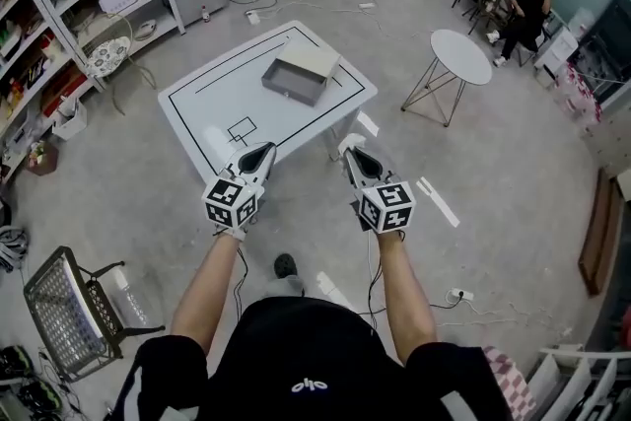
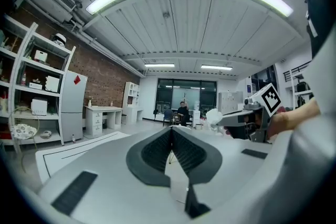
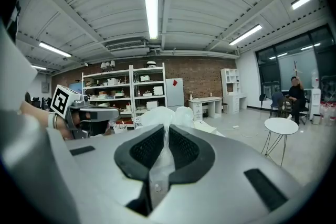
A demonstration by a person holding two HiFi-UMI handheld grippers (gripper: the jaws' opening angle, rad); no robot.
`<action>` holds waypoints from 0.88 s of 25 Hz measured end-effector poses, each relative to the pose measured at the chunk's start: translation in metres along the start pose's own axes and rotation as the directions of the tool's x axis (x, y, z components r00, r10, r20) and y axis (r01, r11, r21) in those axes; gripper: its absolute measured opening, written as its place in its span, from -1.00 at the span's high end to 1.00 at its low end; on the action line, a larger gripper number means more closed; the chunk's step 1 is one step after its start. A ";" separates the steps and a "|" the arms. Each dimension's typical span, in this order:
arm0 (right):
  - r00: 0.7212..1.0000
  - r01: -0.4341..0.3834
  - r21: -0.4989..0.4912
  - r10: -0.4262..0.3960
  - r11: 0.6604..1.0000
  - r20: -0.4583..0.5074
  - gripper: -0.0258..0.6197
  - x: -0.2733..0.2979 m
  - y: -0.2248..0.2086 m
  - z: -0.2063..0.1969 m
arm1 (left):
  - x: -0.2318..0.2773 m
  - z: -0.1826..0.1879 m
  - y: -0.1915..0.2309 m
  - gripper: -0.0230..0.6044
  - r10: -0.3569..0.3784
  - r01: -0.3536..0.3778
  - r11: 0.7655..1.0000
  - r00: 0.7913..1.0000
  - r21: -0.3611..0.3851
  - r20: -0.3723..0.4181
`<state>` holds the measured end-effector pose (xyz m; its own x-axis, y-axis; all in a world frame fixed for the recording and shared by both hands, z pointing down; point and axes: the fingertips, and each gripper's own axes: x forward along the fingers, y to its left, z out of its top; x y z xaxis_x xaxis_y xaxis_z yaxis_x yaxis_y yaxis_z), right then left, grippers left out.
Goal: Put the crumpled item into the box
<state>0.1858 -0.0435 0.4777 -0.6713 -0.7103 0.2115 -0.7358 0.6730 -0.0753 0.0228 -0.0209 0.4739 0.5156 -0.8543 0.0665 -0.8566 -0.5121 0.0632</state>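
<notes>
Held out level, right tongs [image 1: 351, 147] pinch crumpled plastic [image 3: 163, 115]; left tongs [image 1: 264, 150] closed.

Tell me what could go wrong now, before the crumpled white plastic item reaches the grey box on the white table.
1. The right gripper is shut on only a thin fold of the crumpled white plastic item, so it may slip out on the way.
2. The grey rectangular box lies toward the far side of the white table, and a pale flap seems to cover part of it; the item may land outside.
</notes>
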 end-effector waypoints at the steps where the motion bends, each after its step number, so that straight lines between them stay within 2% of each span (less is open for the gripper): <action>1: 1.000 0.004 -0.001 -0.004 1.000 -0.003 0.80 0.008 -0.002 0.001 | 0.004 0.000 0.008 0.90 -0.002 0.002 1.000 1.000 -0.004 0.000; 9: 1.000 0.029 0.004 -0.029 1.000 -0.006 0.80 0.058 -0.015 0.006 | 0.026 -0.005 0.059 0.90 -0.016 0.016 1.000 1.000 -0.009 -0.007; 22: 1.000 0.010 0.029 -0.009 1.000 -0.009 0.80 0.135 -0.036 0.007 | 0.065 -0.009 0.120 0.90 -0.005 0.005 1.000 1.000 -0.016 -0.017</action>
<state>0.1206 -0.1649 0.5024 -0.6635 -0.7146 0.2213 -0.7445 0.6599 -0.1012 -0.0464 -0.1372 0.4947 0.5204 -0.8498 0.0834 -0.8536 -0.5149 0.0793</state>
